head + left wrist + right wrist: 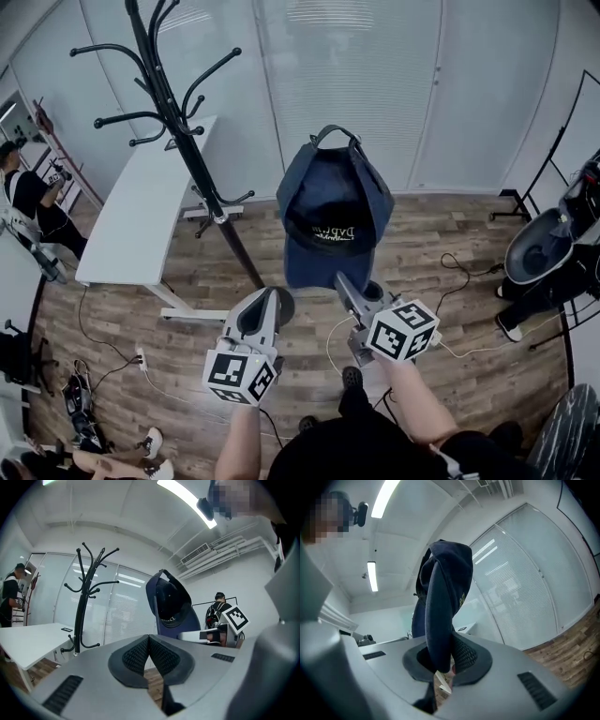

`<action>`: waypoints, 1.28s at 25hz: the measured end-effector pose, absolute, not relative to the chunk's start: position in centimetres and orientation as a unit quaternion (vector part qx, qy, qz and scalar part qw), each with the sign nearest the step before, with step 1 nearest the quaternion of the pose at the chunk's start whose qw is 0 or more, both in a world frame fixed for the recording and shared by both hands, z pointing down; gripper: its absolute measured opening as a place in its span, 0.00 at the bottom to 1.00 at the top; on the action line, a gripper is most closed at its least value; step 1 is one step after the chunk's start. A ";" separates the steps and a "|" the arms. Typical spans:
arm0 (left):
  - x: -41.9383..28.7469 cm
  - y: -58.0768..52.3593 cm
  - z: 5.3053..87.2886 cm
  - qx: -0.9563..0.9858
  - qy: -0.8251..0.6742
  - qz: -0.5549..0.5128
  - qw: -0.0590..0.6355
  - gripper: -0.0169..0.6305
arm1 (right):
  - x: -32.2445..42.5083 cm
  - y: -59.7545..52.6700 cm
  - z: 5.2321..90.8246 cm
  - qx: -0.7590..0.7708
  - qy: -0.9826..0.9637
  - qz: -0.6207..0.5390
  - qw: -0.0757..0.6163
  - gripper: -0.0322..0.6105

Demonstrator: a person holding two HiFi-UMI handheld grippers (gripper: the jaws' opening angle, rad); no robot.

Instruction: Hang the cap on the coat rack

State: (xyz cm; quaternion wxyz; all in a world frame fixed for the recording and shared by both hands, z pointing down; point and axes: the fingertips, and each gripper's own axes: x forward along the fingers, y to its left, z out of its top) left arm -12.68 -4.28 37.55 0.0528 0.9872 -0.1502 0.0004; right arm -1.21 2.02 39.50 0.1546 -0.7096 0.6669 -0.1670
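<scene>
Navy cloth cap (330, 211) stands in the air to the right of the coat rack (178, 122), clear of every hook, its brim pointing down and its back strap (335, 133) arched at the top. The right gripper (344, 281) grips it by the lower edge of the brim: in the right gripper view the ribbed fingers (464, 654) are pressed onto the dark fabric, which rises straight up between them. Pale yellow lettering sits on the cap's lower front, upside down in the head view and too small to read; a few yellow characters also show on its side in the right gripper view, equally unreadable. The left gripper (278, 302) is level and lower than the cap, nearer the rack's pole, with its fingers (136, 656) drawn together on nothing. Each gripper carries a cube of black-and-white square markers (403, 330). The black rack leans across a white desk (141, 211) that lies to its left, and its foot meets the wood-plank floor (441, 309), where cables trail
</scene>
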 end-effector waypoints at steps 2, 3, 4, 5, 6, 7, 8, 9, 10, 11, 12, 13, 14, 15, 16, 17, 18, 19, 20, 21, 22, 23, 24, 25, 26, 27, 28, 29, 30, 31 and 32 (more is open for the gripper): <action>-10.6 -5.2 36.5 0.986 -0.161 -0.001 0.050 0.05 | 1.1 0.7 38.7 -0.706 0.673 -0.163 0.148 0.12; -9.5 -5.7 36.0 0.985 -0.165 -0.001 0.051 0.05 | 2.3 0.0 38.3 -0.701 0.678 -0.165 0.148 0.12; -8.4 -6.1 35.7 0.984 -0.169 -0.002 0.052 0.05 | 3.4 -0.7 37.9 -0.696 0.683 -0.166 0.149 0.12; -7.5 -6.5 35.4 0.984 -0.172 -0.003 0.053 0.05 | 4.2 -1.4 37.7 -0.691 0.687 -0.167 0.150 0.12; -7.0 -6.8 35.3 0.983 -0.176 -0.005 0.053 0.05 | 4.8 -1.9 37.6 -0.685 0.692 -0.167 0.152 0.12; -6.7 -7.0 35.4 0.982 -0.179 -0.008 0.052 0.05 | 5.2 -2.3 37.7 -0.681 0.697 -0.166 0.154 0.12; -6.5 -7.2 35.4 0.982 -0.184 -0.011 0.049 0.05 | 5.4 -2.6 37.8 -0.677 0.700 -0.164 0.154 0.12; -6.3 -7.2 35.6 0.981 -0.189 -0.015 0.047 0.05 | 5.7 -2.7 37.9 -0.675 0.704 -0.161 0.151 0.12; -6.2 -7.3 35.7 0.980 -0.195 -0.018 0.046 0.05 | 6.1 -2.8 38.1 -0.674 0.706 -0.158 0.146 0.12; -5.9 -7.5 35.8 0.978 -0.201 -0.021 0.045 0.05 | 6.6 -3.0 38.2 -0.674 0.709 -0.154 0.140 0.12; -5.6 -7.7 35.8 0.977 -0.208 -0.024 0.045 0.05 | 7.1 -3.2 38.2 -0.672 0.713 -0.151 0.135 0.12; -5.4 -7.9 35.9 0.975 -0.215 -0.026 0.045 0.05 | 7.4 -3.5 38.2 -0.668 0.717 -0.150 0.131 0.12; -5.1 -8.0 35.9 0.974 -0.222 -0.027 0.045 0.05 | 7.6 -3.7 38.2 -0.662 0.723 -0.148 0.130 0.12; -4.9 -8.0 36.0 0.973 -0.227 -0.029 0.045 0.05 | 7.8 -3.8 38.1 -0.657 0.728 -0.147 0.129 0.12; -4.7 -7.9 36.1 0.972 -0.230 -0.029 0.044 0.05 | 8.0 -3.9 38.1 -0.653 0.732 -0.144 0.128 0.12; -4.5 -7.6 36.2 0.972 -0.231 -0.029 0.042 0.05 | 8.1 -4.0 38.0 -0.650 0.736 -0.141 0.128 0.12; -4.4 -7.3 36.3 0.971 -0.232 -0.027 0.039 0.05 | 8.2 -4.0 37.9 -0.646 0.739 -0.138 0.128 0.12; -4.3 -7.0 36.4 0.971 -0.234 -0.025 0.036 0.05 | 8.2 -4.0 37.9 -0.642 0.743 -0.137 0.130 0.12; -4.3 -6.8 36.6 0.971 -0.236 -0.023 0.034 0.05 | 8.1 -4.1 37.9 -0.636 0.748 -0.136 0.132 0.12; -4.2 -6.7 36.7 0.970 -0.239 -0.022 0.032 0.05 | 8.2 -4.3 37.9 -0.631 0.752 -0.135 0.134 0.12; -4.1 -6.7 36.9 0.969 -0.242 -0.022 0.032 0.05 | 8.3 -4.5 37.9 -0.627 0.755 -0.135 0.135 0.12; -4.0 -6.7 37.0 0.969 -0.245 -0.022 0.032 0.05 | 8.4 -4.6 38.0 -0.625 0.757 -0.135 0.135 0.12; -3.8 -6.8 37.2 0.968 -0.248 -0.021 0.032 0.05 | 8.5 -4.8 38.1 -0.622 0.760 -0.136 0.134 0.12; -3.6 -6.9 37.3 0.967 -0.250 -0.021 0.032 0.05 | 8.5 -4.9 38.3 -0.619 0.762 -0.137 0.133 0.12; -3.4 -7.2 37.3 0.967 -0.251 -0.022 0.031 0.05 | 8.5 -5.2 38.3 -0.615 0.765 -0.137 0.132 0.12; -3.2 -7.7 37.2 0.967 -0.252 -0.023 0.029 0.05 | 8.6 -5.6 38.2 -0.613 0.767 -0.136 0.131 0.12; -2.9 -8.5 37.0 0.967 -0.252 -0.023 0.027 0.05 | 8.6 -6.4 38.1 -0.611 0.769 -0.135 0.129 0.12; -2.6 -9.5 36.7 0.967 -0.251 -0.024 0.027 0.05 | 8.7 -7.4 37.8 -0.610 0.770 -0.136 0.127 0.12; -2.3 -10.6 36.4 0.968 -0.250 -0.025 0.028 0.05 | 8.9 -8.5 37.6 -0.611 0.770 -0.137 0.124 0.12; -2.1 -11.7 36.1 0.968 -0.248 -0.026 0.029 0.05 | 9.0 -9.7 37.4 -0.611 0.770 -0.140 0.121 0.12; -1.9 -12.8 35.8 0.969 -0.245 -0.028 0.031 0.05 | 9.1 -10.8 37.1 -0.611 0.770 -0.141 0.118 0.12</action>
